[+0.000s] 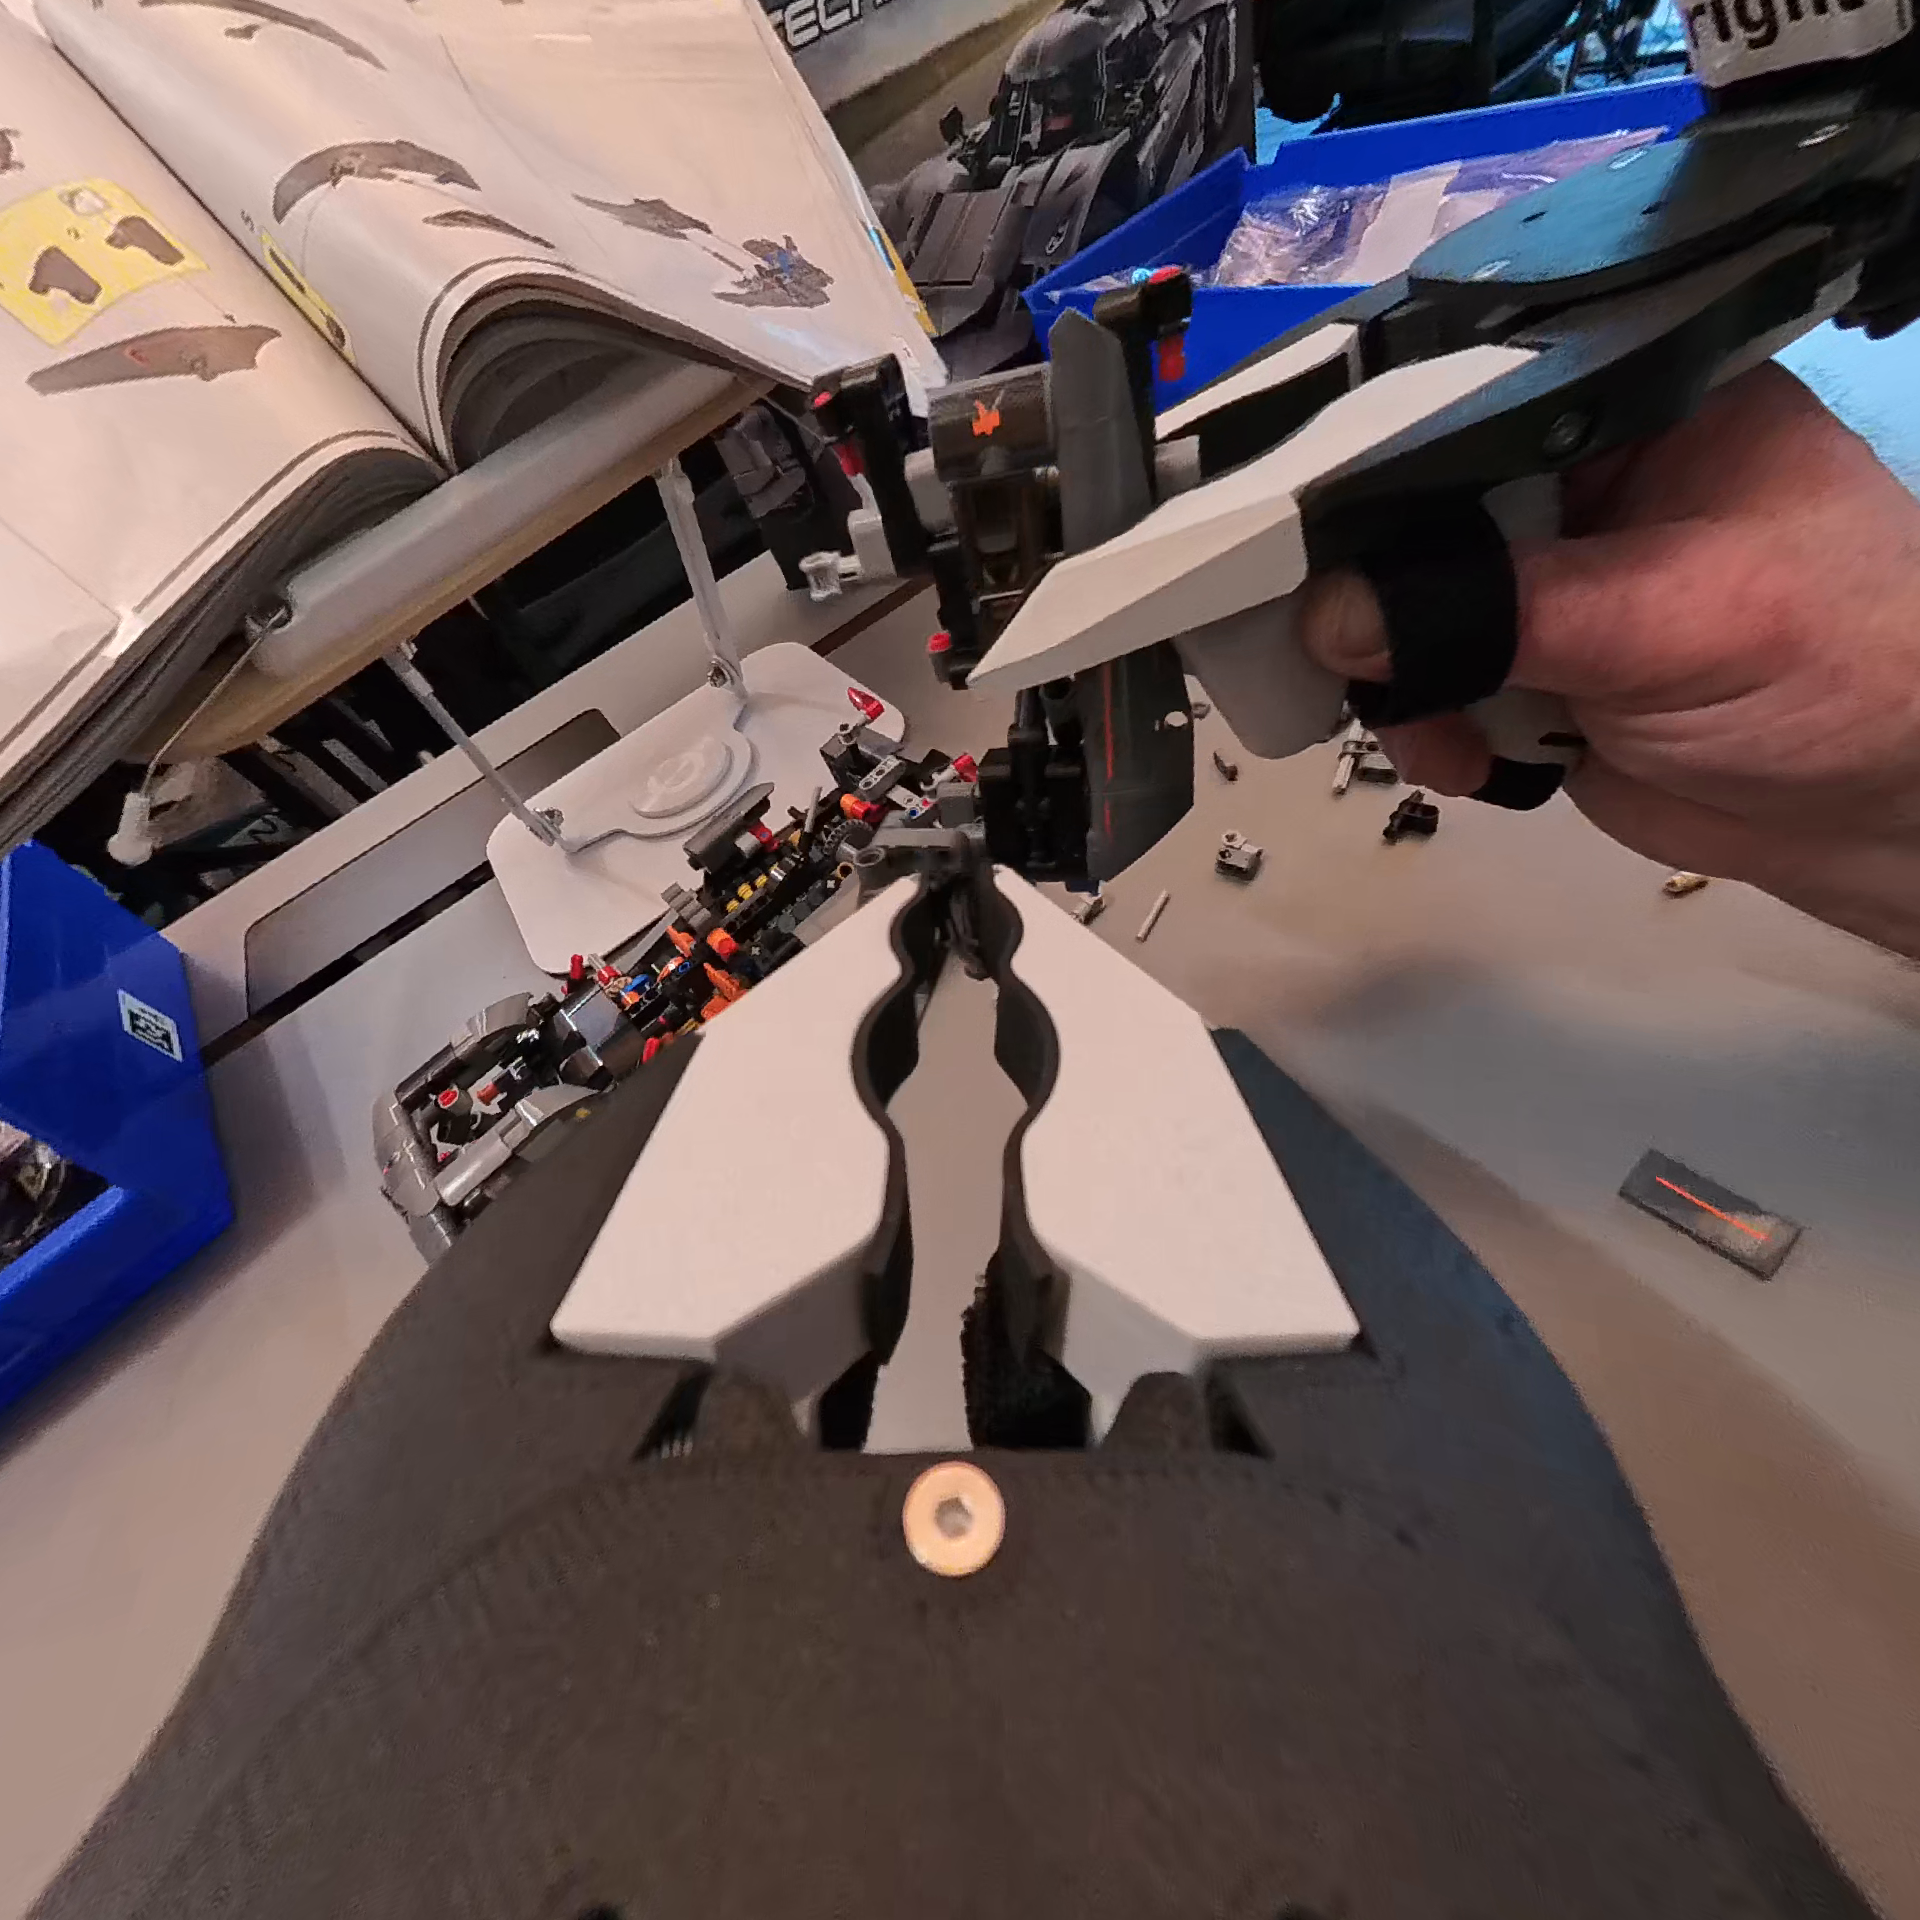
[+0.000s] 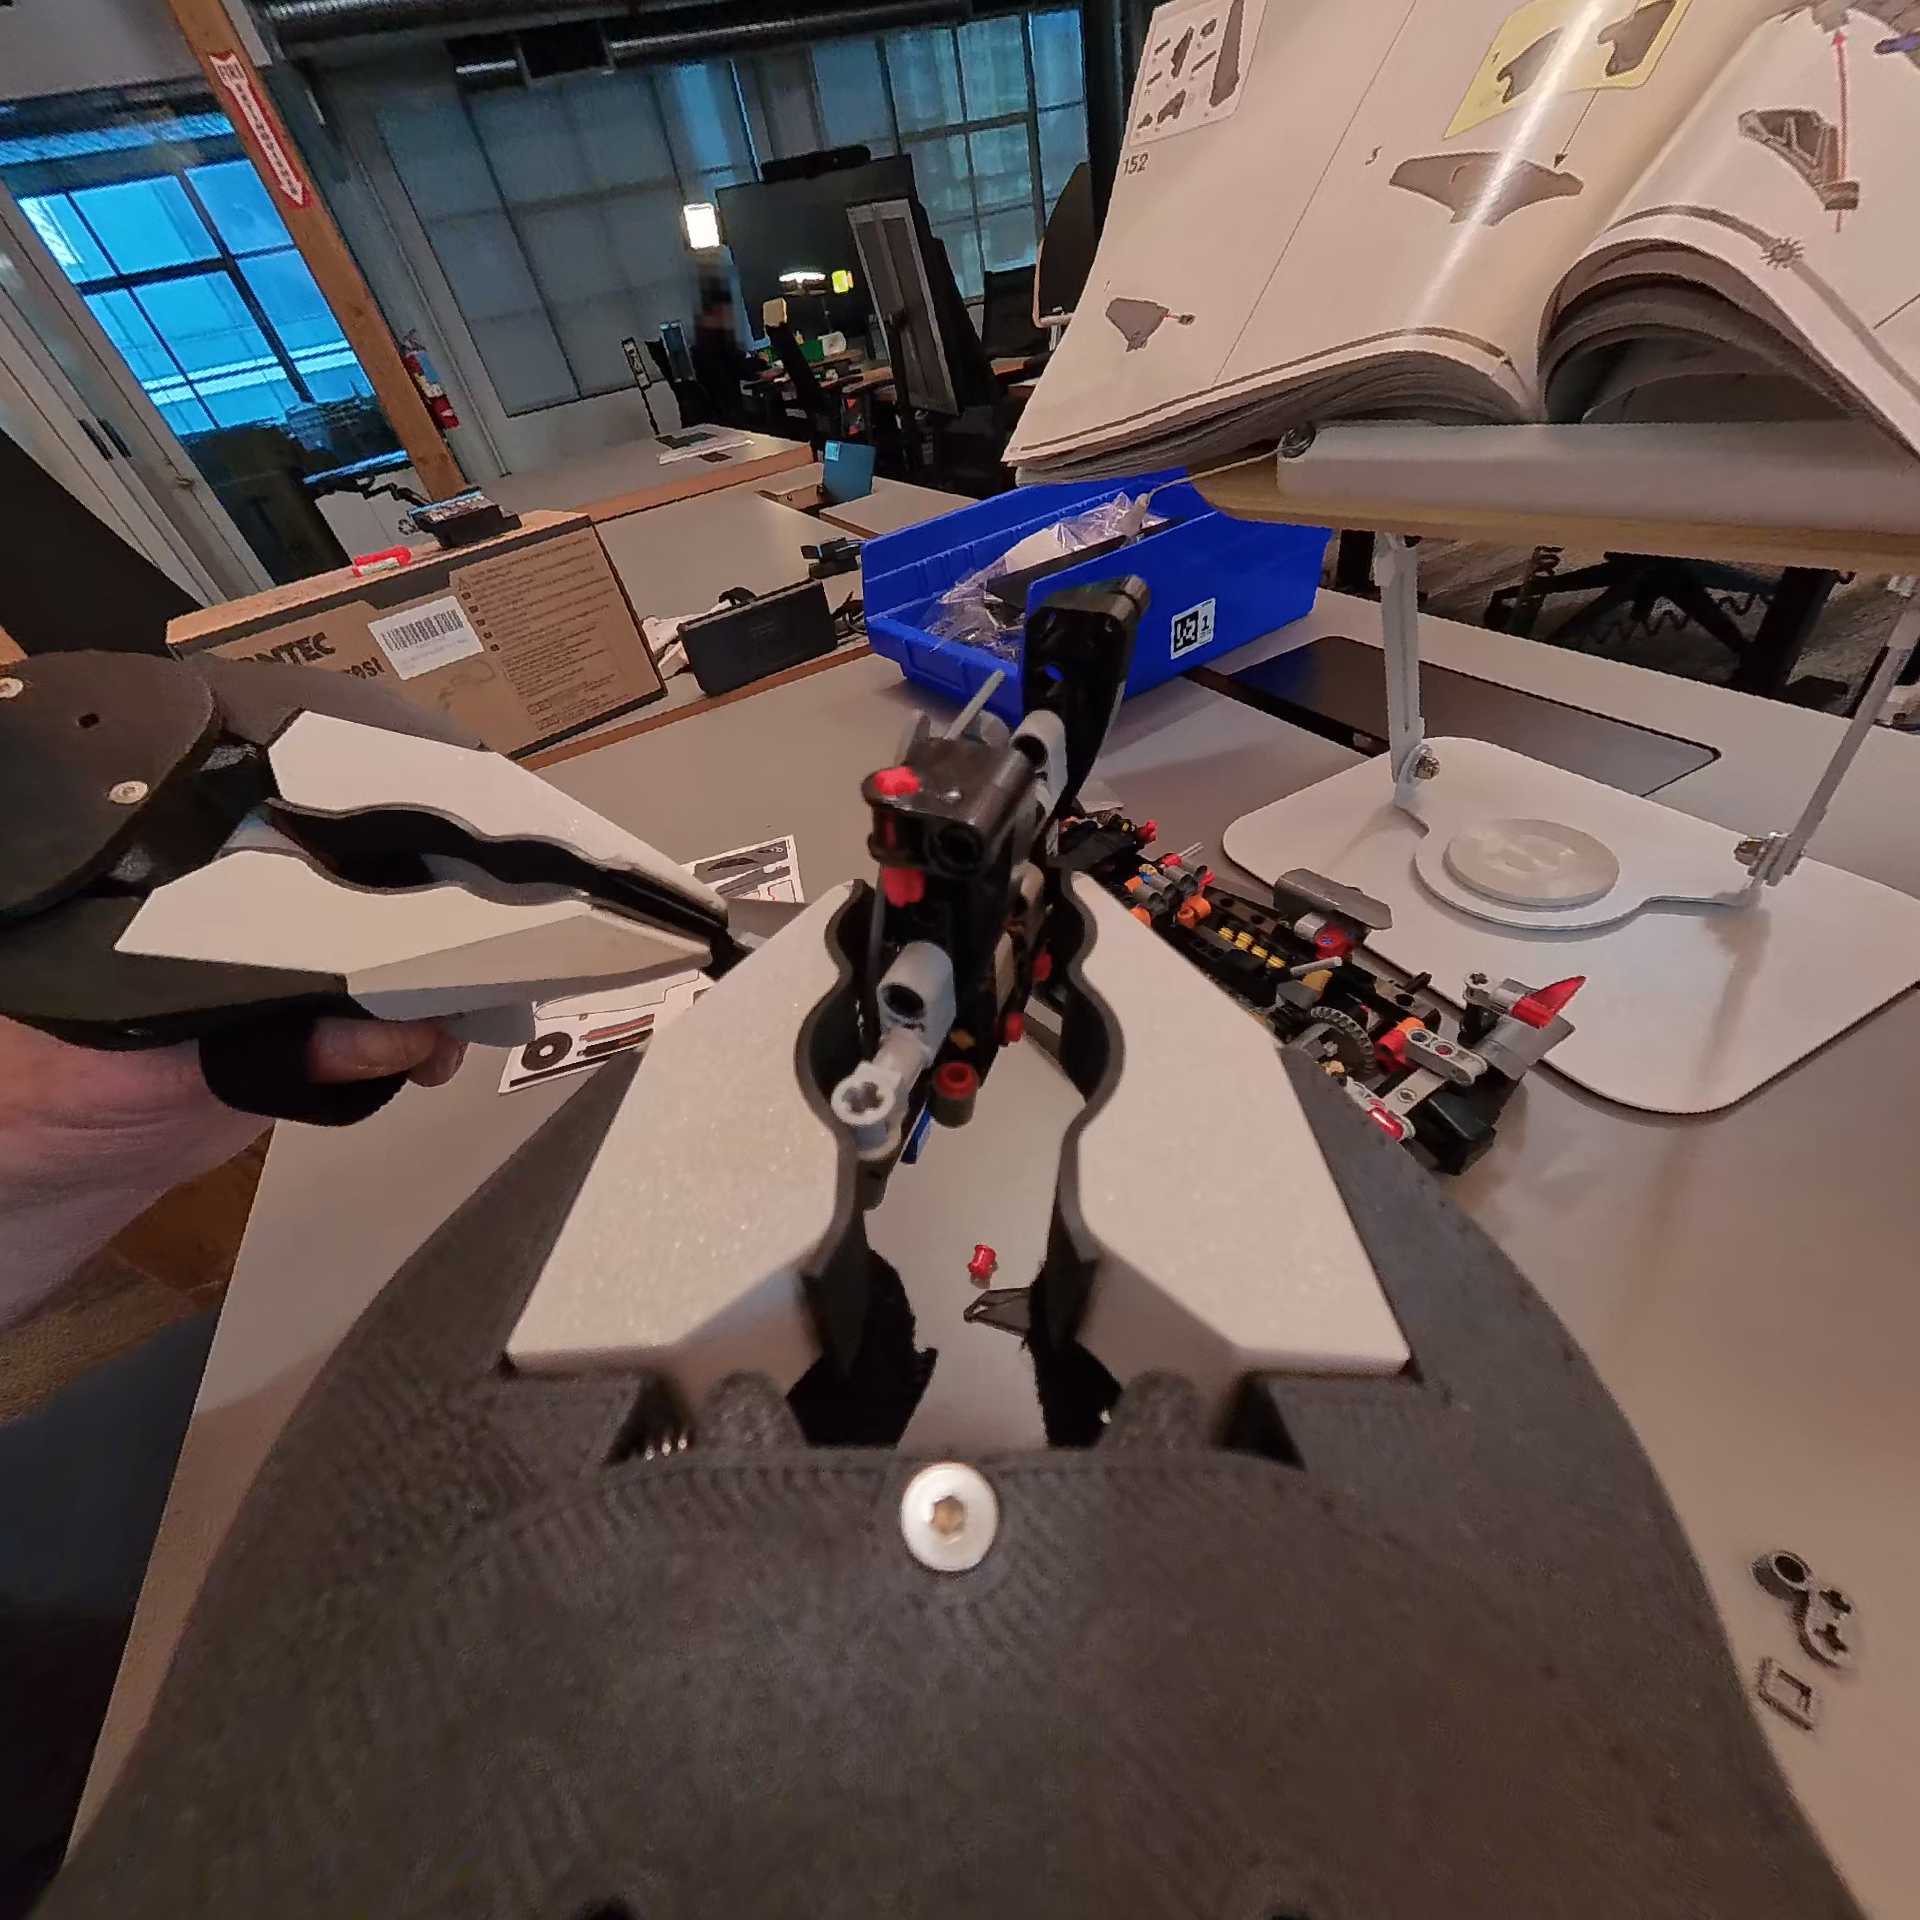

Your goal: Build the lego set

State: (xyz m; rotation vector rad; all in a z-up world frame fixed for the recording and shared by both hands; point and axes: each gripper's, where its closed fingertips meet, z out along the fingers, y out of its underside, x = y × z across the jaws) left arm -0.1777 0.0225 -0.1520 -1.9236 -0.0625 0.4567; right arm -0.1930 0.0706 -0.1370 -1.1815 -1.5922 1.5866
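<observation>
Holding things up off the bench (image 2: 727, 769), a black and grey sub-assembly (image 2: 966, 914) is being clamped between the jaws of the right gripper (image 2: 961, 904), with its long axis running up and away from the jaws toward a dark panel end by the blue bin (image 2: 1226, 582). The left gripper (image 1: 951, 894) is being kept narrow, its jaws nearly together and pinched on a small dark piece (image 1: 961, 920), though what exactly is hard to tell. That tip is being parked right at the lower end of the sub-assembly, so the left is clearly the nearer one for the next fit, probably a push straight in along its own fingers. The half-built chassis (image 2: 1309, 966) is being left on the bench beside the book stand (image 2: 1621, 935), under the open instruction book (image 2: 1351, 260).
</observation>
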